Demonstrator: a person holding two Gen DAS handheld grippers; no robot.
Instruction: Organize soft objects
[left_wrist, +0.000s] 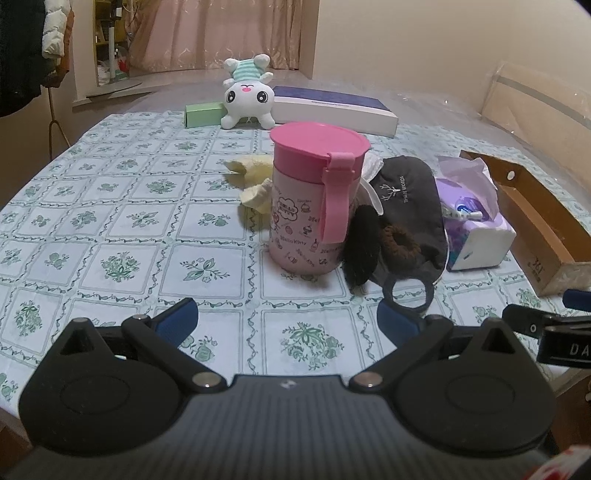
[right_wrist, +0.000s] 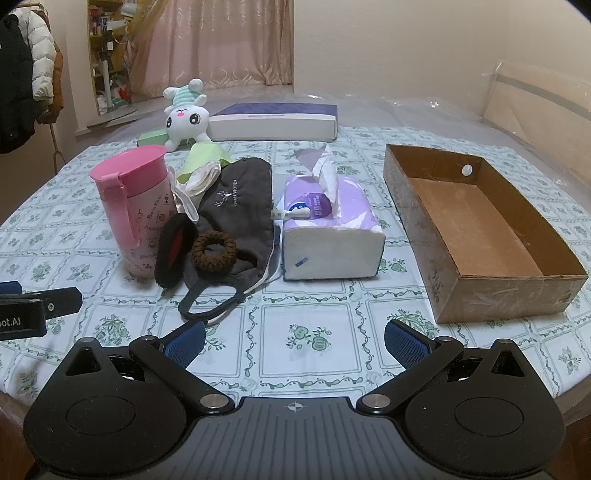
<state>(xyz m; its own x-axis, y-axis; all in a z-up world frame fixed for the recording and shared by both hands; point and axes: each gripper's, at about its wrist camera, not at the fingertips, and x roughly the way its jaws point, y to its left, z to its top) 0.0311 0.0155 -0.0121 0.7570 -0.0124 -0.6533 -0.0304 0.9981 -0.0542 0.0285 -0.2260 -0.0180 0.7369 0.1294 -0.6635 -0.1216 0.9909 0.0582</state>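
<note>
A dark grey cloth mask (right_wrist: 240, 206) (left_wrist: 406, 206) lies mid-table with a brown scrunchie (right_wrist: 214, 253) (left_wrist: 400, 242) and a black fuzzy hair tie (right_wrist: 173, 251) (left_wrist: 362, 251) on it. Behind it sit pale yellow-green cloths (right_wrist: 203, 158) (left_wrist: 253, 177). A white plush bunny (left_wrist: 247, 92) (right_wrist: 186, 116) lies at the far edge. A purple tissue pack (right_wrist: 328, 225) (left_wrist: 472, 221) sits right of the mask. My left gripper (left_wrist: 288, 317) is open, empty, short of the pink cup. My right gripper (right_wrist: 295, 339) is open, empty, near the front edge.
A pink lidded cup (left_wrist: 314, 199) (right_wrist: 129, 206) stands left of the mask. An empty cardboard box (right_wrist: 480, 229) (left_wrist: 546, 229) sits at the right. A blue-and-white flat box (right_wrist: 273, 122) and a green box (left_wrist: 203, 114) lie at the back. The table (left_wrist: 110, 221) has a patterned cloth.
</note>
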